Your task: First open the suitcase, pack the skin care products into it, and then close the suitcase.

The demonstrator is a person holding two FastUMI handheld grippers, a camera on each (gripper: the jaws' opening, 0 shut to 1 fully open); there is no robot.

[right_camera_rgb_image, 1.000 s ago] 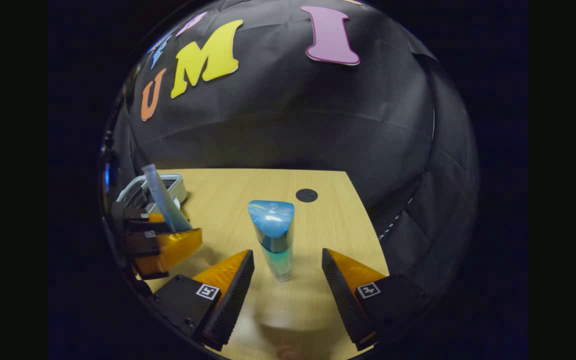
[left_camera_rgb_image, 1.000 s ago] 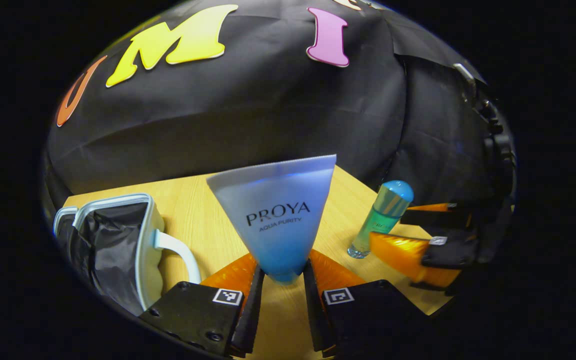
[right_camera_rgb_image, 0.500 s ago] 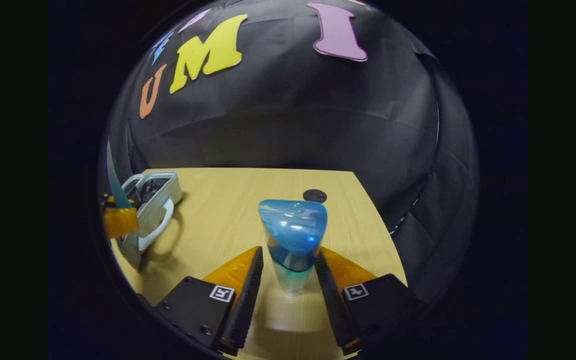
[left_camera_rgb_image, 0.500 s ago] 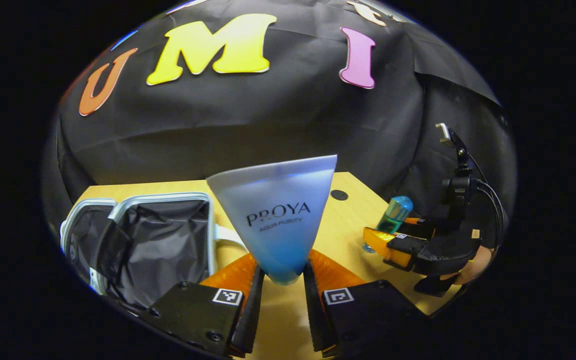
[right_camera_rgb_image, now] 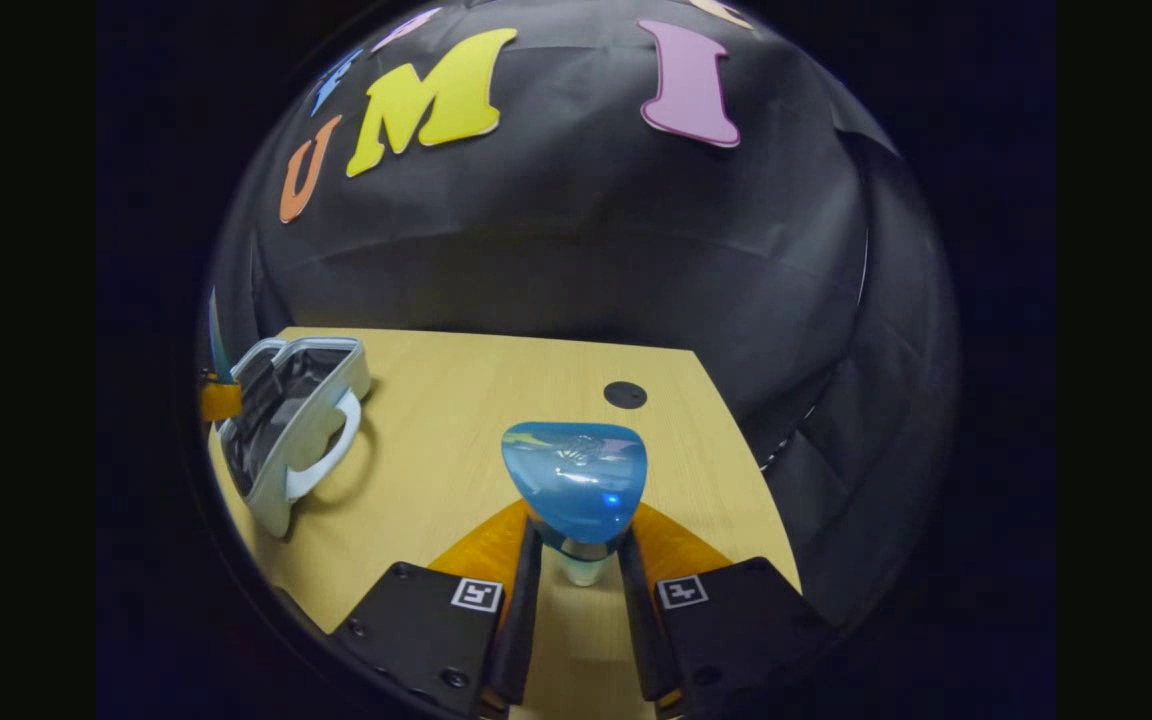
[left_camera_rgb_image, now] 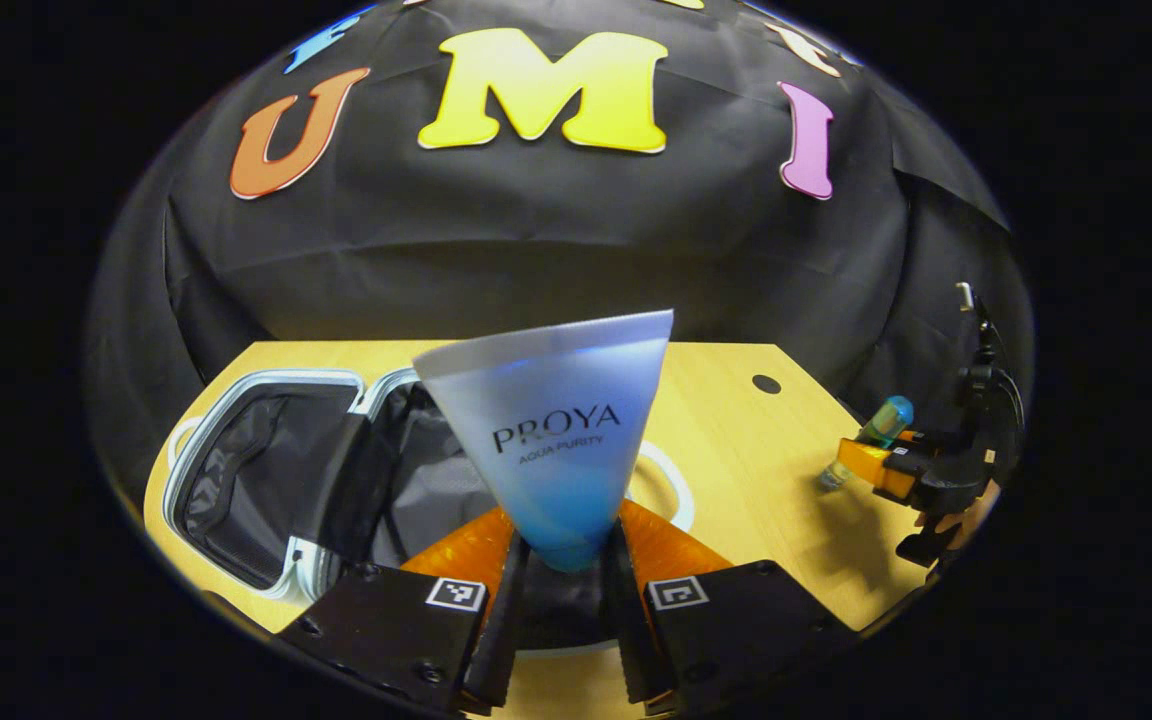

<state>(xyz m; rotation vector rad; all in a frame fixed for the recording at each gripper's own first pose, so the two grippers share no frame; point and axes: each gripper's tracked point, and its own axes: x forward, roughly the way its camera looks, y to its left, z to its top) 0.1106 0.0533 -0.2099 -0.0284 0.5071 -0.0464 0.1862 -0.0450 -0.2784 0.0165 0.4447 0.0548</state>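
Since a second ago the left gripper (left_camera_rgb_image: 563, 590) has carried its tube across the table, so that the open suitcase (left_camera_rgb_image: 266, 470), then off to its left, now lies directly beneath it; the right gripper (right_camera_rgb_image: 576, 600), which then stood spread around the bottle, has since closed on it.

In the left gripper view, the jaws pinch the narrow capped end of a frosted blue-white skin-care tube (left_camera_rgb_image: 551, 430), whose broad crimped end points up and away from the camera. I judge it is held by that end so it can be lowered straight into the suitcase's dark-lined compartment below. The suitcase lies flat on the wooden table (left_camera_rgb_image: 736, 470) with both halves open, its pale loop handle (left_camera_rgb_image: 671, 485) peeking out just right of the tube. The tube carries dark printed lettering in two lines, which I leave unread. Well to the right of the suitcase, the other gripper (left_camera_rgb_image: 886, 470) grips a small bottle tilted above the table.

In the right gripper view, the jaws press on the neck of a clear greenish bottle with a rounded blue cap (right_camera_rgb_image: 576, 485), cap towards the camera; no writing on it is legible. The suitcase (right_camera_rgb_image: 291, 430) sits well apart to the left of the bottle, near the table (right_camera_rgb_image: 456, 400) edge. The bottle looks ready to go over next.
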